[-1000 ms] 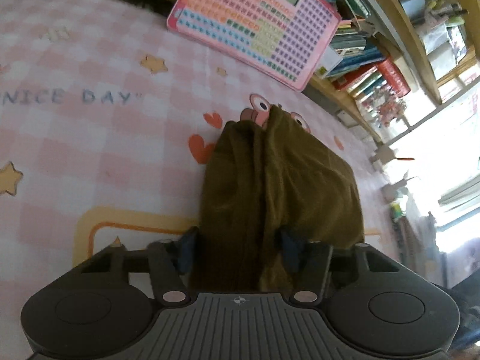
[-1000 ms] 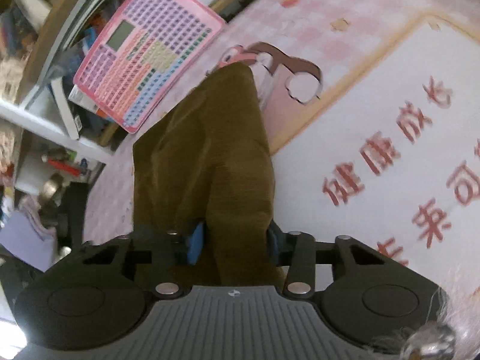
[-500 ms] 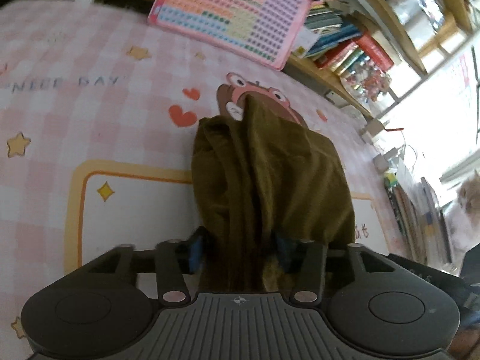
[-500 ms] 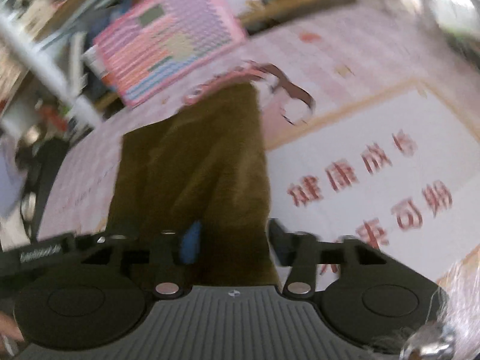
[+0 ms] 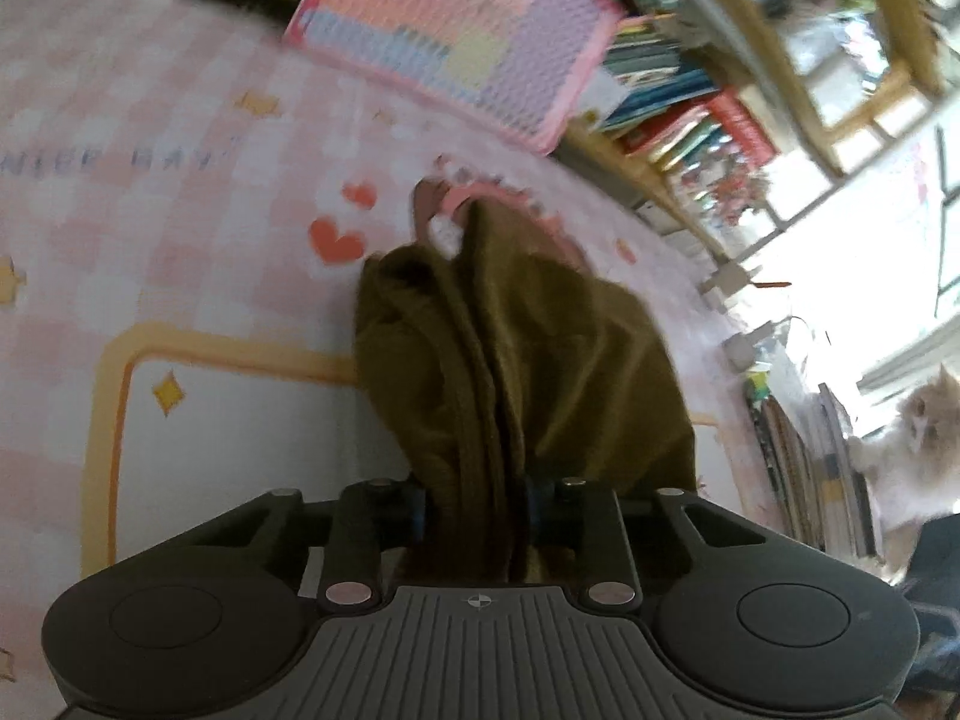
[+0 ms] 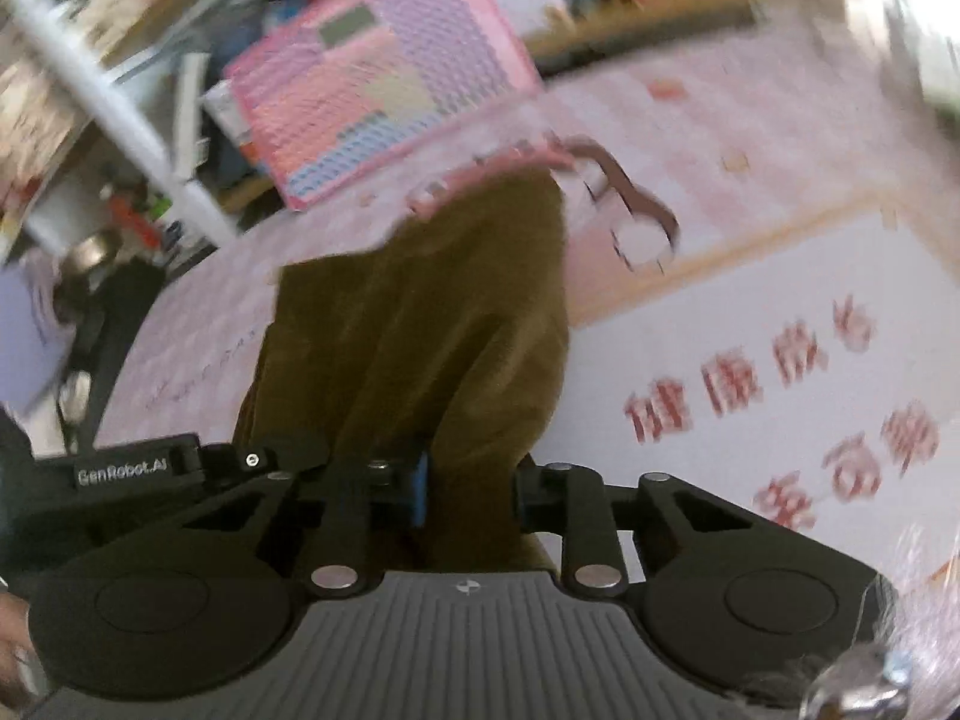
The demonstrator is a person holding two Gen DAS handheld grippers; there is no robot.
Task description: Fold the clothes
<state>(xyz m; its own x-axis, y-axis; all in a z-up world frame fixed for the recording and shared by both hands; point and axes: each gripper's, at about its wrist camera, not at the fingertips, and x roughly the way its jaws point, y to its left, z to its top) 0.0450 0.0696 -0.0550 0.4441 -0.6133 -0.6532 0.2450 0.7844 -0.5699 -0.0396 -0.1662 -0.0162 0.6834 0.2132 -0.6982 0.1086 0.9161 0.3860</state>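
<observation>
An olive-brown garment [image 5: 516,360] hangs bunched between both grippers above a pink checked play mat [image 5: 150,210]. My left gripper [image 5: 477,501] is shut on one edge of the cloth. My right gripper [image 6: 468,495] is shut on another edge of the same garment [image 6: 420,324], which drapes forward and down toward the mat [image 6: 750,312]. The left gripper's body [image 6: 138,468] shows at the left of the right wrist view, close beside the right one. Both views are motion-blurred.
A pink keyboard toy board [image 5: 456,30] leans against bookshelves [image 5: 690,120] at the mat's far edge. A cat [image 5: 924,438] sits at the right by stacked books [image 5: 804,468]. A white shelf post [image 6: 114,102] and clutter stand at the left.
Both grippers have lifted and pulled back with the garment and come closer together. The right gripper's jaws have narrowed on the cloth. The cat has come into the left view.
</observation>
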